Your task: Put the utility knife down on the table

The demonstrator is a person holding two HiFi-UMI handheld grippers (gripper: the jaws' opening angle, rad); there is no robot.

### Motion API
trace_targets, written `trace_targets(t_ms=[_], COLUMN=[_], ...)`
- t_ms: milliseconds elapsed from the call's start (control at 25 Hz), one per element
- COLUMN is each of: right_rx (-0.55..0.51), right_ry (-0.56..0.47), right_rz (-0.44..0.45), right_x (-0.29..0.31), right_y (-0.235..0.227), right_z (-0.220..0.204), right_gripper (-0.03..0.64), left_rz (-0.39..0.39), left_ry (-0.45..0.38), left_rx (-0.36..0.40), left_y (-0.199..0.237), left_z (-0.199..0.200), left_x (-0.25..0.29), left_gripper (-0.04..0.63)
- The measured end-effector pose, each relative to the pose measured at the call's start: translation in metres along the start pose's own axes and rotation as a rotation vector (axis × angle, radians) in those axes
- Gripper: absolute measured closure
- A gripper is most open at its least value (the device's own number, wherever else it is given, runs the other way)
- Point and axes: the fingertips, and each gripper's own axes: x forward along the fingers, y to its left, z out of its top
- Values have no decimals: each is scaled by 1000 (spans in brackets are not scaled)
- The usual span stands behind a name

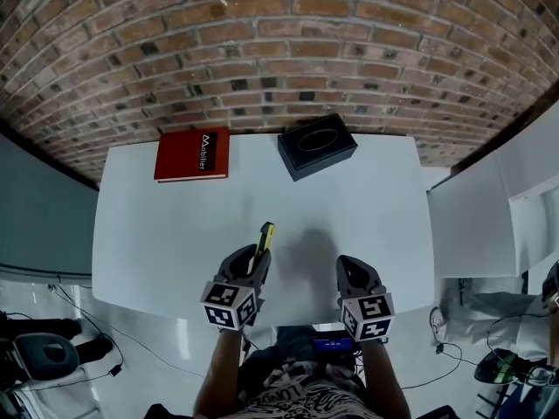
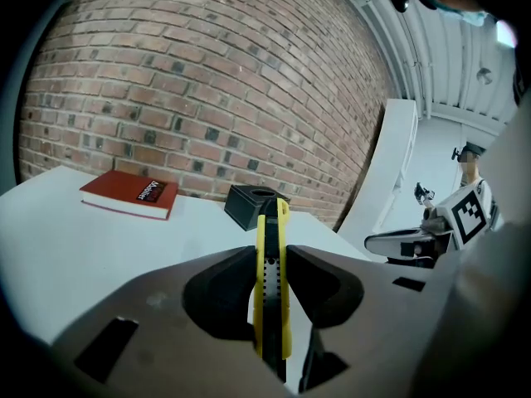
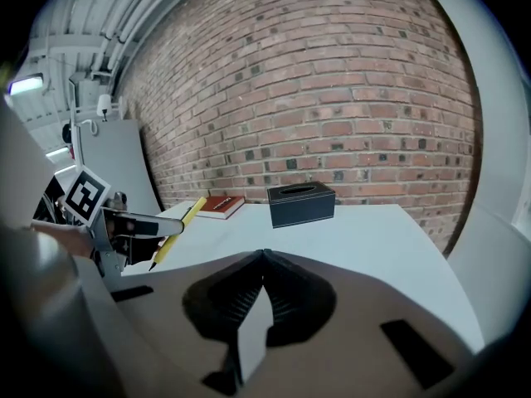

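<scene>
A yellow and black utility knife is clamped between the jaws of my left gripper. In the head view the utility knife sticks forward out of the left gripper, over the near part of the white table. From the right gripper view the knife hangs tilted above the table, its far end raised. My right gripper is shut with nothing in it. In the head view the right gripper is beside the left one, near the table's front edge.
A red book lies at the back left of the table, and a black tissue box stands at the back middle. A brick wall runs behind the table. A white cabinet stands to the right. Cables lie on the floor.
</scene>
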Motion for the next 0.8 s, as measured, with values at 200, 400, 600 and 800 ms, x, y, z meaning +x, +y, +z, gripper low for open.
trace_targets(t_ms=[200, 400, 600, 800], right_rx=[-5, 18, -26, -27], right_ry=[34, 52, 97, 137], right_rz=[-23, -22, -22, -21], right_x=[10, 19, 32, 40], right_y=[-8, -13, -14, -17], right_z=[-9, -14, -23, -32], right_gripper=[615, 615, 615, 615], left_rz=[-2, -6, -1, 5], left_ry=[40, 93, 157, 220], left_rx=[-17, -5, 20, 57], left_y=[4, 9, 17, 21], left_z=[-16, -32, -53, -69], left_x=[12, 27, 39, 50], left_gripper=[475, 476, 474, 475])
